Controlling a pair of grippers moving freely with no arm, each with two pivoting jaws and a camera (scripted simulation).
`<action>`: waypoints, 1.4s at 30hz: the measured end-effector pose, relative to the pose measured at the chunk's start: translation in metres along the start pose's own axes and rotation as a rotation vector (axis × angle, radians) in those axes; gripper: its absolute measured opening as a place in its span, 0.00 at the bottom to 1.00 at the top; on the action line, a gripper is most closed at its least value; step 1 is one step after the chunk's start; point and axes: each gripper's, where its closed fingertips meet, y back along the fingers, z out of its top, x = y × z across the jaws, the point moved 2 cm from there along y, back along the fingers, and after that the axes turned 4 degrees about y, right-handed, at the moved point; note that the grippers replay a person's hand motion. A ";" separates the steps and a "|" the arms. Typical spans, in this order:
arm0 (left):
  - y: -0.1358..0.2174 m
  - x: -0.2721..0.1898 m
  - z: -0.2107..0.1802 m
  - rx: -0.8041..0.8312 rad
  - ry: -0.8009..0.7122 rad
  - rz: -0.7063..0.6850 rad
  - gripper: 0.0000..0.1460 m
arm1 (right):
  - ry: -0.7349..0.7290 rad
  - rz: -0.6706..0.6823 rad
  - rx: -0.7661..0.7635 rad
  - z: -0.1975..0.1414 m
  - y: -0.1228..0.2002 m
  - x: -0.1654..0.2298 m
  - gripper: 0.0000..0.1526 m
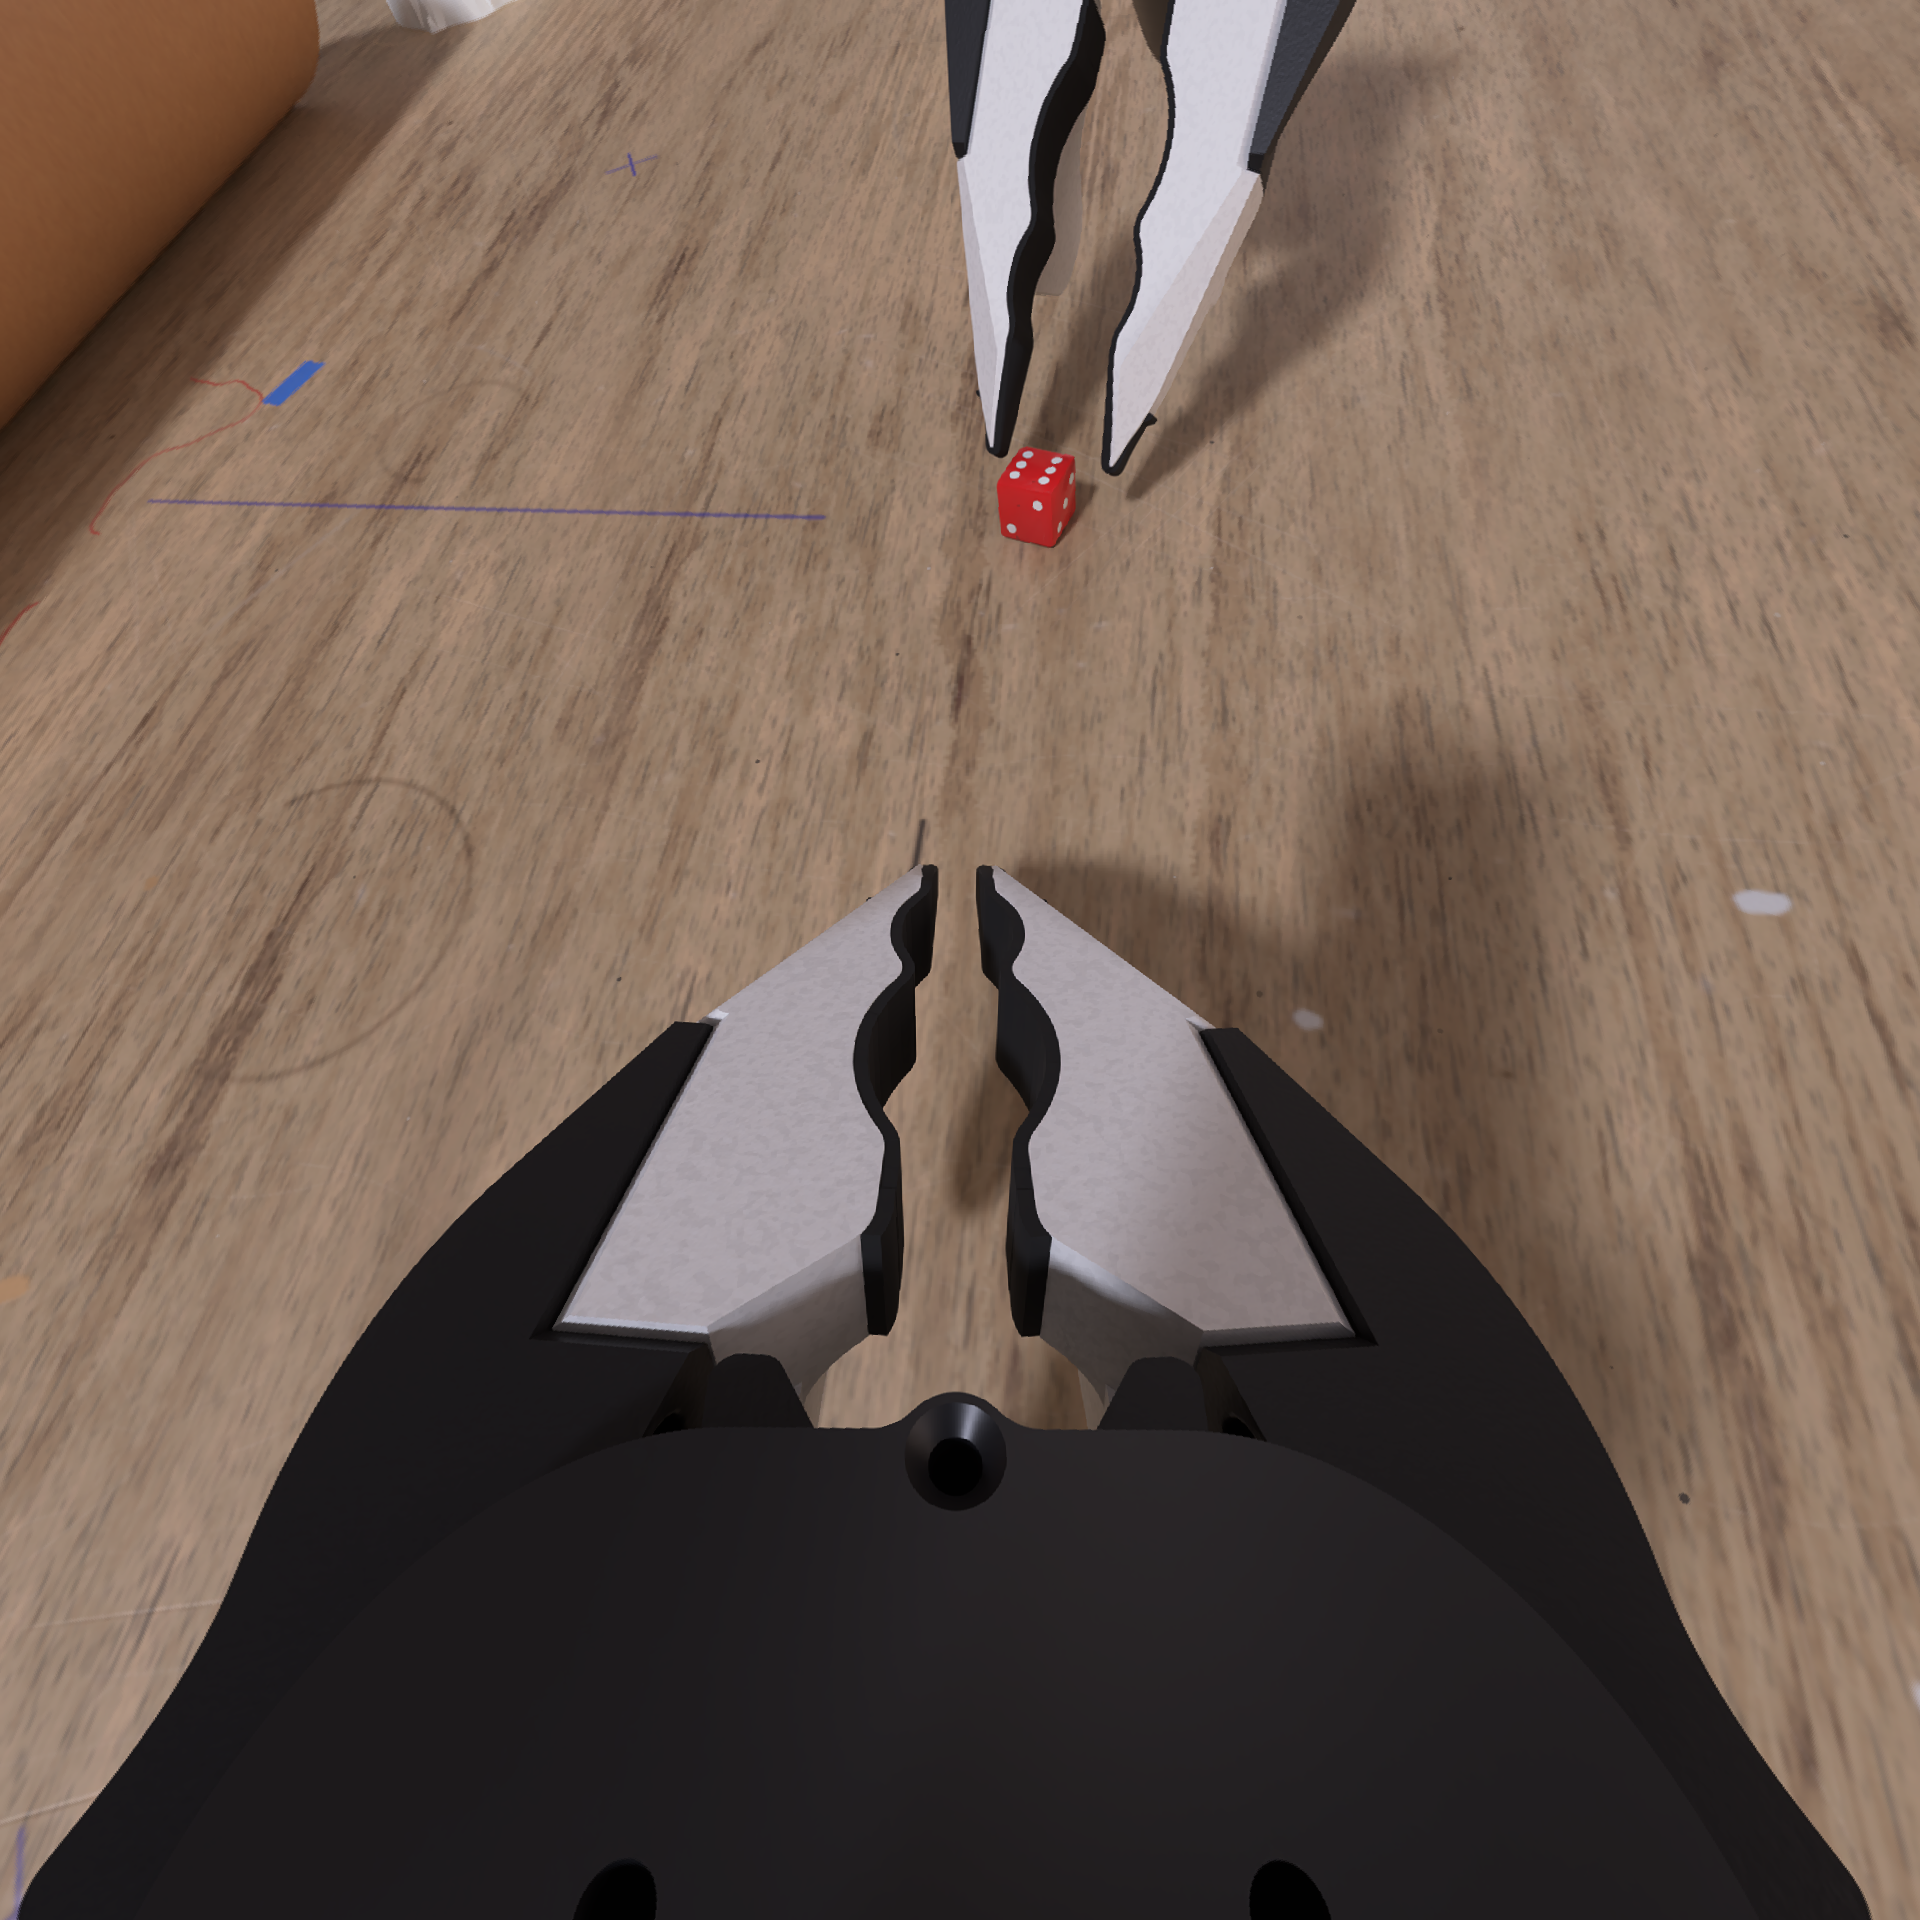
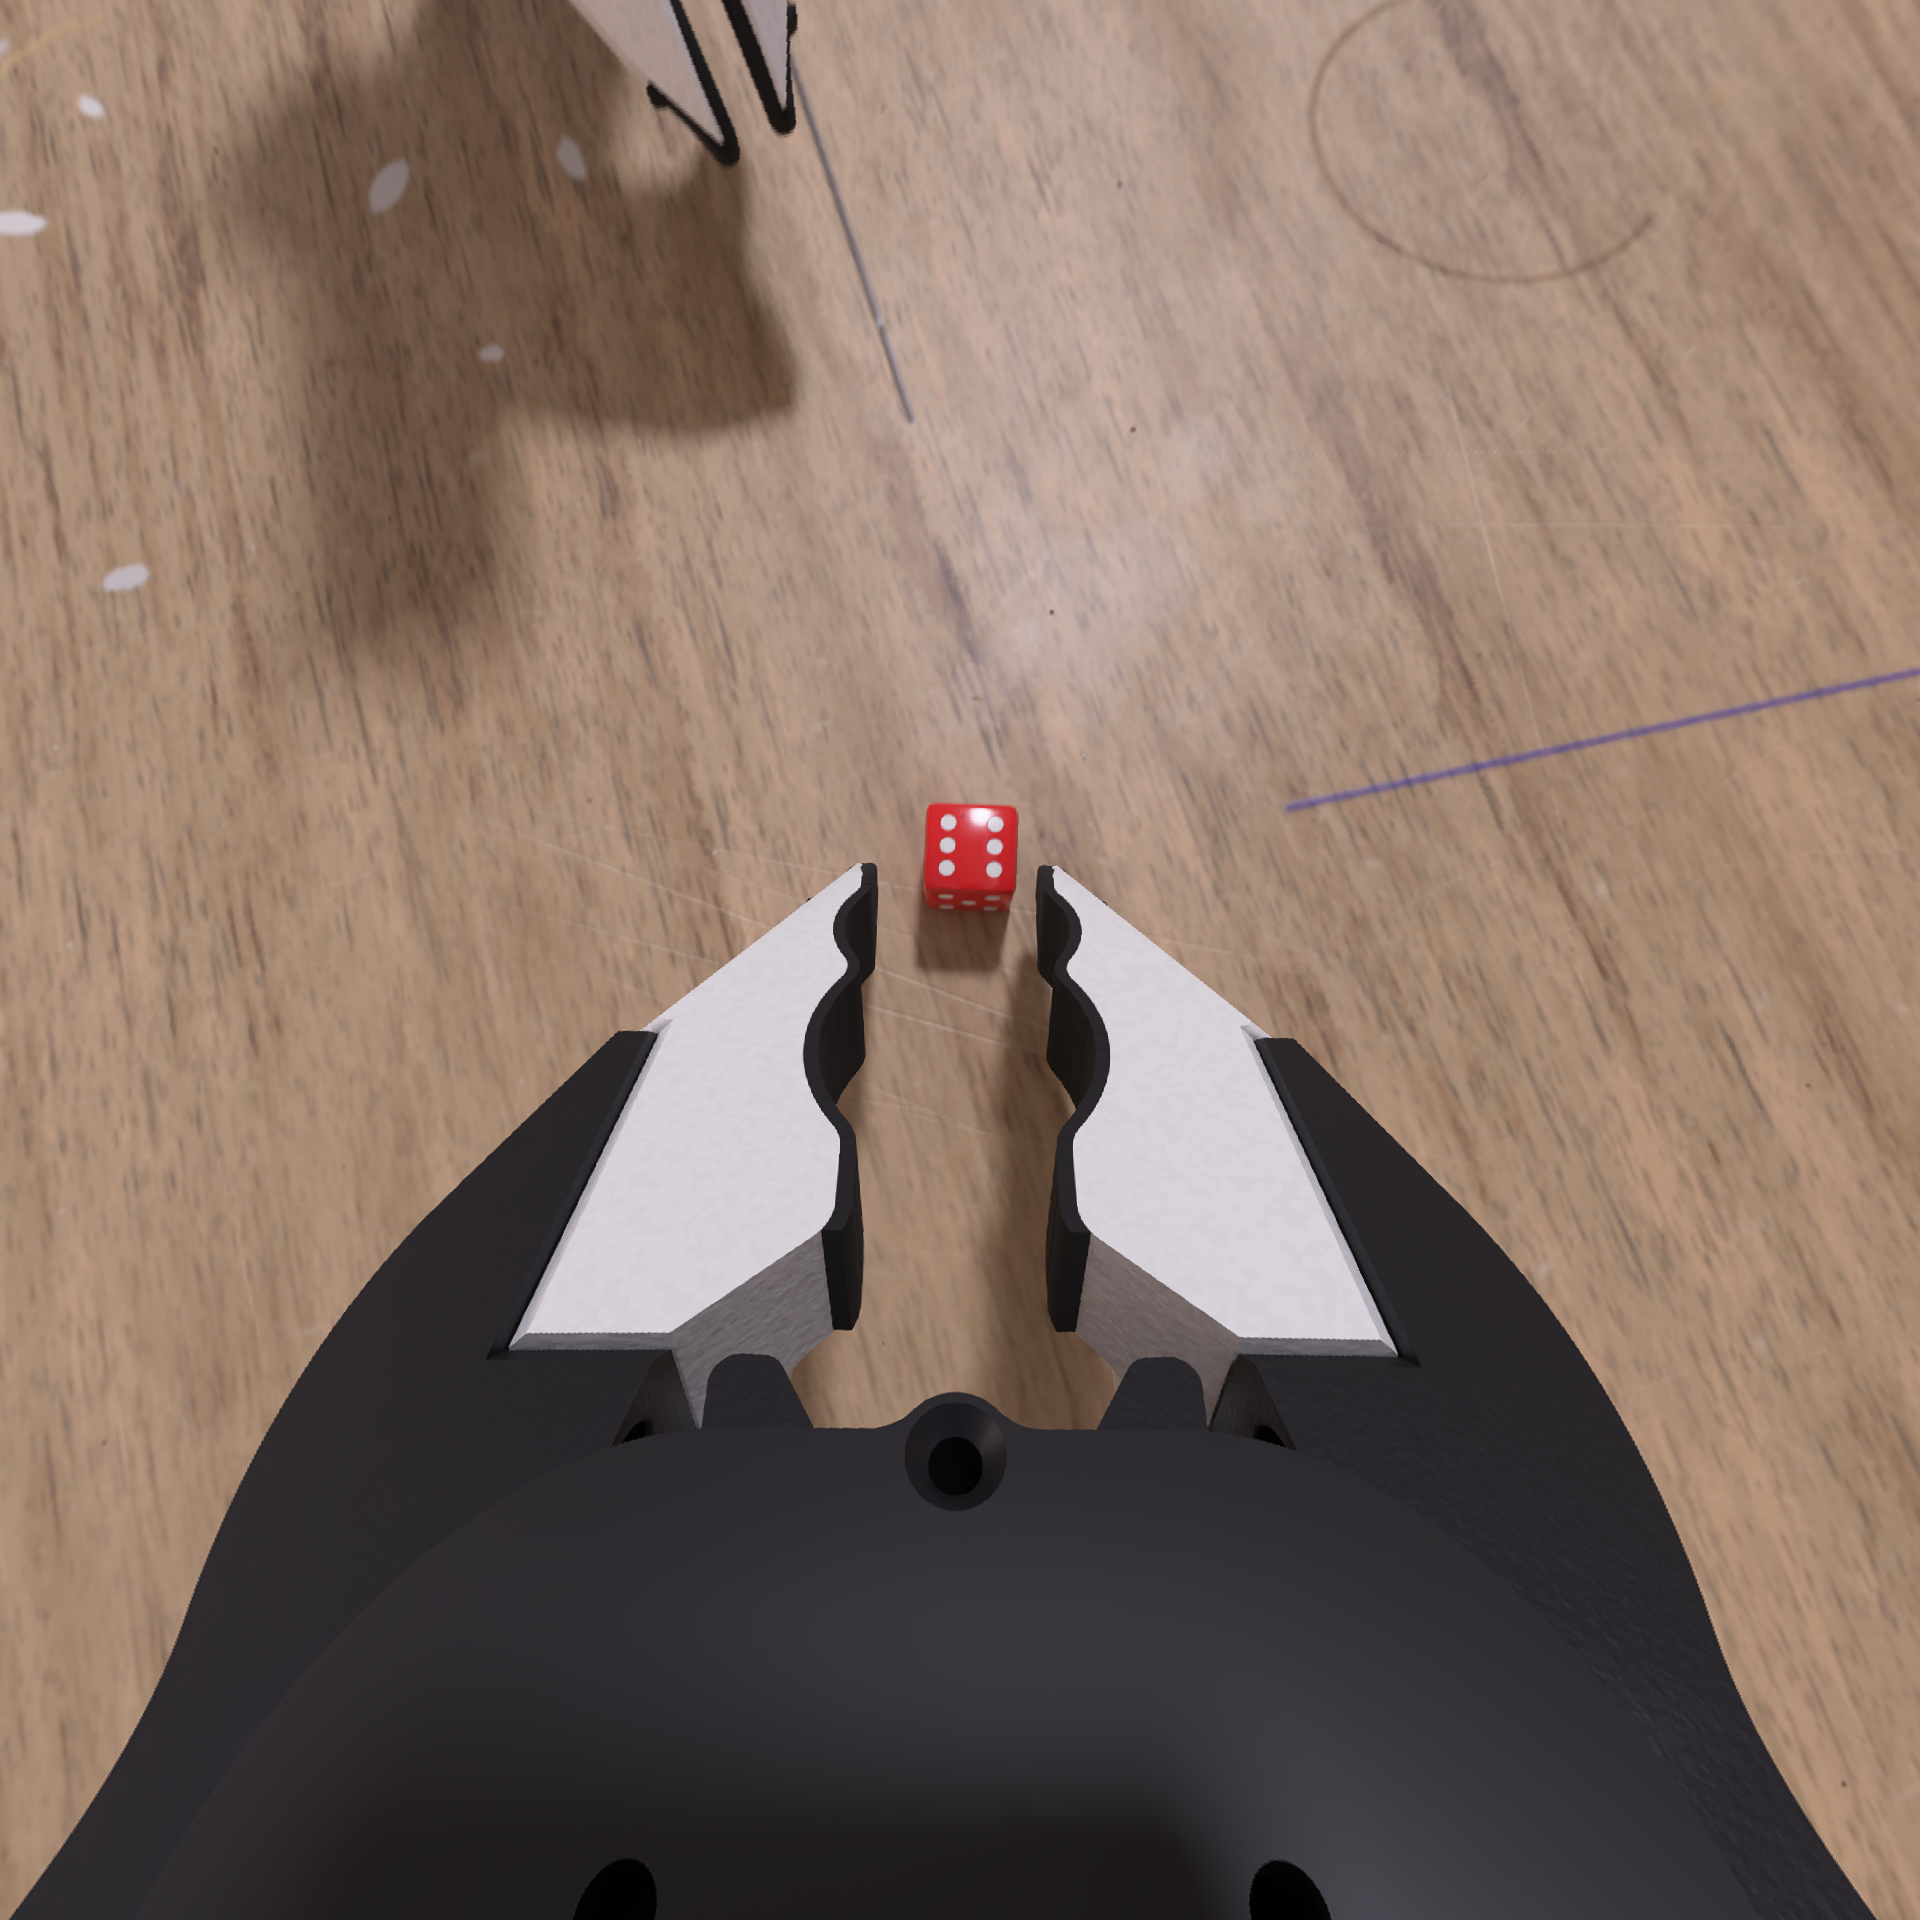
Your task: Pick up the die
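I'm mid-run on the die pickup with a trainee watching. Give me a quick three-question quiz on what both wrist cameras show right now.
1. True or false: the red die rests on the wooden table, gripped by nothing.
2. Which gripper is lined up on the die? A) left gripper B) right gripper C) neither
3. Fill in: the die's top face shows ___ white pips.

Key:
1. True. It sits just ahead of the right gripper's fingertips, untouched.
2. B. Its jaws stand wider than the die; the left gripper sits farther back, its jaws only a narrow gap apart.
3. Six.
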 end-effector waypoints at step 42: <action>-0.006 -0.037 -0.014 0.140 0.128 -0.299 0.12 | 0.321 0.031 -0.138 0.068 -0.055 0.064 0.12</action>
